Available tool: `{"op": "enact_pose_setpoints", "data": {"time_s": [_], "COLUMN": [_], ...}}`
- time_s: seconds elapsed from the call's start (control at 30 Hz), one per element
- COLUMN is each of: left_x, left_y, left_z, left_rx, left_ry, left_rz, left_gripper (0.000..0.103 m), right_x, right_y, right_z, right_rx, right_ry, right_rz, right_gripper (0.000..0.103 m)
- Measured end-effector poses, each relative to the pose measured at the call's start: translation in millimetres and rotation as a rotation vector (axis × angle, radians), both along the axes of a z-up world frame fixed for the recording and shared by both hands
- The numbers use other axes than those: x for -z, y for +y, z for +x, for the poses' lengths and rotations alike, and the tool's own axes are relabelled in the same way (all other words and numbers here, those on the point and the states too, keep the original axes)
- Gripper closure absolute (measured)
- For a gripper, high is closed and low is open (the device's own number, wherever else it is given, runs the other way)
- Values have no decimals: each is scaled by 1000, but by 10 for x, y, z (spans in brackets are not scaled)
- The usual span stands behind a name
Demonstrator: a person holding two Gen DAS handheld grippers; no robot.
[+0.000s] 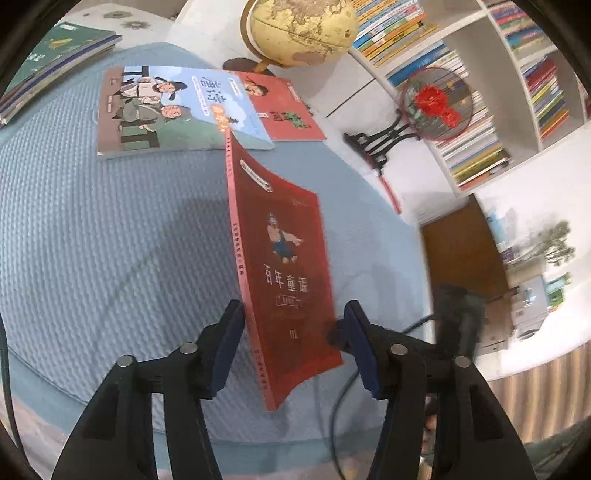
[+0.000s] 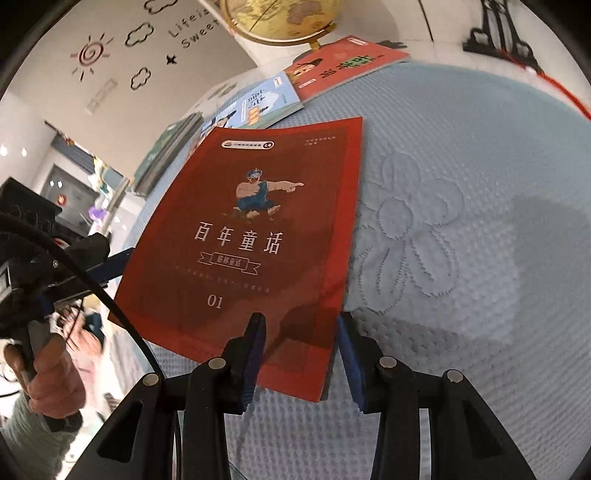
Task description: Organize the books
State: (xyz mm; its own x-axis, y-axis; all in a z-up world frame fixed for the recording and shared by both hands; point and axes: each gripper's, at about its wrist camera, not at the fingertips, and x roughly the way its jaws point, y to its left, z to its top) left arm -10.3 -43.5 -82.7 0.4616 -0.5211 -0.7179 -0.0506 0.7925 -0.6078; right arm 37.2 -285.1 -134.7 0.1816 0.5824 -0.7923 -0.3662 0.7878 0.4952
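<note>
- A dark red book (image 2: 255, 236), numbered 01, with a cartoon figure on its cover, is the thing being handled. It is lifted off a pale blue quilted mat (image 2: 461, 221) and hangs tilted in the air above it.
- In the left wrist view the red book stands nearly on edge between the spread fingers of the left gripper (image 1: 291, 347). Its spine lies against the left pad; whether the right pad touches the cover cannot be told, so whether these tongs pinch the book cannot be told.
- In the right wrist view the right gripper (image 2: 301, 356) straddles the red book's lower corner. Its tongs are apart, with a gap visible beside the right pad, so they do not appear to pinch it.
- A person's hand (image 2: 48, 380) holds the left gripper's handle, left of the red book.
- Beyond the red book, flat on the mat, lie a blue picture book (image 1: 166, 110) and a lighter red book (image 1: 284, 107), overlapping.
- Farther left of the red book sits a stack of green books (image 1: 48, 62).
- A globe (image 1: 299, 29) stands behind the flat books, and filled shelves (image 1: 480, 92) rise to the red book's right.
- My judgement: sorting is at an early or middle stage. One book is in hand and at least two loose books remain on the mat.
</note>
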Motion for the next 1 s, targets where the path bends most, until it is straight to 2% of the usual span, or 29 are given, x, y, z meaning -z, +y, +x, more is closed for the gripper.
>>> {"op": "enact_pose_setpoints", "data": {"time_s": [0.03, 0.07, 0.1, 0.13, 0.23, 0.33, 0.4, 0.47, 0.57, 0.63, 0.67, 0.7, 0.73, 0.83, 0.87, 0.97, 1.0], "left_x": [100, 195, 302, 368, 456, 392, 321, 280, 293, 298, 322, 346, 368, 331, 317, 169, 118], "left_y": [-60, -130, -238, -324, -510, -461, -389, -348, -314, -316, -323, -314, -323, -281, -281, -338, -338], "left_z": [42, 63, 112, 145, 222, 255, 282, 306, 313, 305, 304, 290, 281, 226, 233, 180, 160], "left_rx": [10, 24, 41, 52, 57, 26, 13, 17, 3, 4, 3, 4, 4, 23, 29, 83, 96], "left_ry": [31, 56, 82, 94, 107, 89, 80, 78, 93, 100, 110, 119, 134, 139, 136, 101, 88], "left_rz": [34, 40, 34, 32, 8, -118, -209, -270, -350, -347, -348, -349, -317, -221, -190, -33, -9], "left_gripper": [71, 76, 87, 89, 91, 93, 94, 93, 93, 93, 93, 94, 94, 92, 91, 90, 90], "right_x": [2, 0, 1, 0, -13, -17, 3, 29, 128, 173, 186, 204, 210, 78, 33, -213, -276], "right_y": [-6, -14, -24, -35, -79, -168, -347, -516, -574, -464, -391, -311, -234, -94, -57, 146, 200], "right_z": [4, 5, 7, 5, 12, 68, 96, 128, 223, 268, 275, 290, 296, 220, 188, -2, -67], "right_rx": [3, 4, 5, 8, 27, 51, 94, 137, 164, 158, 149, 143, 147, 132, 117, 37, 18], "right_ry": [4, 6, 8, 11, 39, 121, 194, 237, 302, 319, 321, 324, 321, 218, 190, 52, 13], "right_rz": [7, 12, 15, 19, 37, 76, 184, 299, 437, 495, 513, 523, 522, 437, 404, 239, 202], "right_gripper": [63, 63, 63, 63, 63, 59, 40, 36, 35, 36, 44, 59, 64, 76, 77, 77, 77]}}
